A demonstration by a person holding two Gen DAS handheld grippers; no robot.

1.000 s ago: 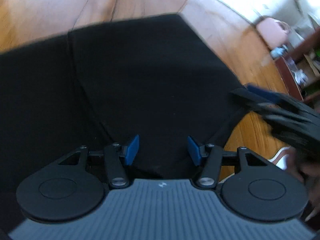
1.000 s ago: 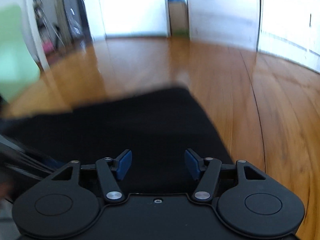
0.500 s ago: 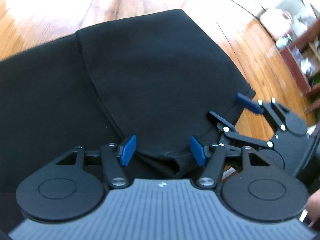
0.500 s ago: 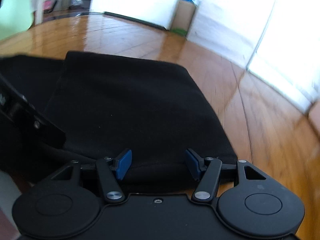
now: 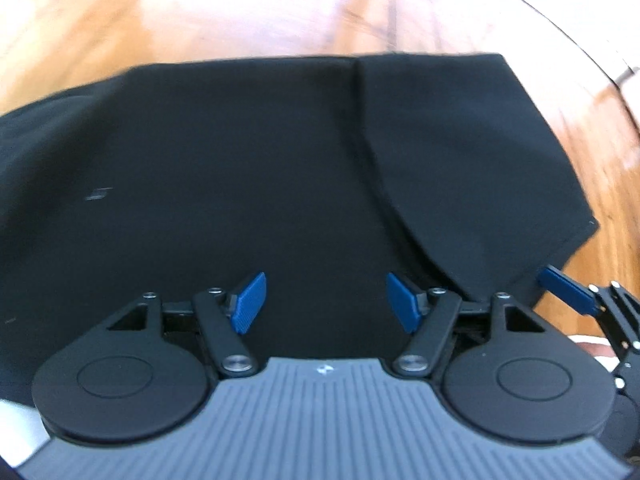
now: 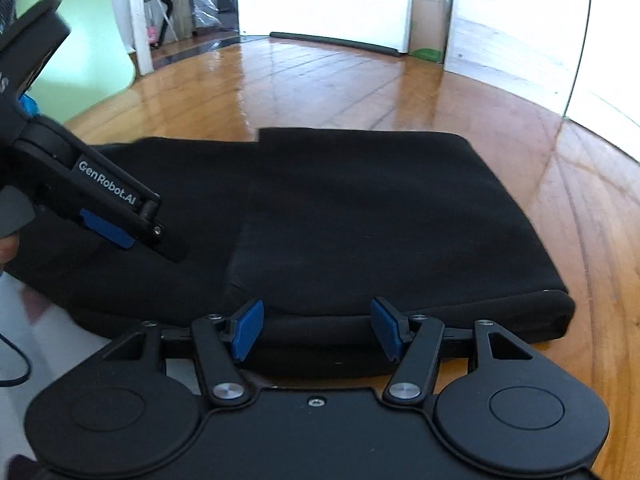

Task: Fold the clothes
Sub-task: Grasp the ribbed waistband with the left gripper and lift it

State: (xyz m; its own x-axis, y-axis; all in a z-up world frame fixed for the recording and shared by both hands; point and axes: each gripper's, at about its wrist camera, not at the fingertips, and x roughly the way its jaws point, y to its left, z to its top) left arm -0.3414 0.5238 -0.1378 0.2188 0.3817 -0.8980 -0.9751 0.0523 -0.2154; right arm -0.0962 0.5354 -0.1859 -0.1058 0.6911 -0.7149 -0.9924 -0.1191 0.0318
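Observation:
A black garment lies flat on a wooden table, with one part folded over on its right side. My left gripper hovers open over the garment's near edge, nothing between its blue pads. The right gripper's blue fingertip shows at the garment's right corner. In the right wrist view the same garment fills the middle, its folded layer thick at the near edge. My right gripper stands open just at that near edge, holding nothing. The left gripper's body reaches in from the left above the cloth.
The wooden table has bare wood to the right of and beyond the garment. A doorway, white walls and a green wall lie beyond. A thin dark cable hangs near the left edge over a pale floor.
My left gripper has swung left along the garment's near edge, so the folded flap now sits to its right. The right gripper has lowered toward the near edge. Both stayed open.

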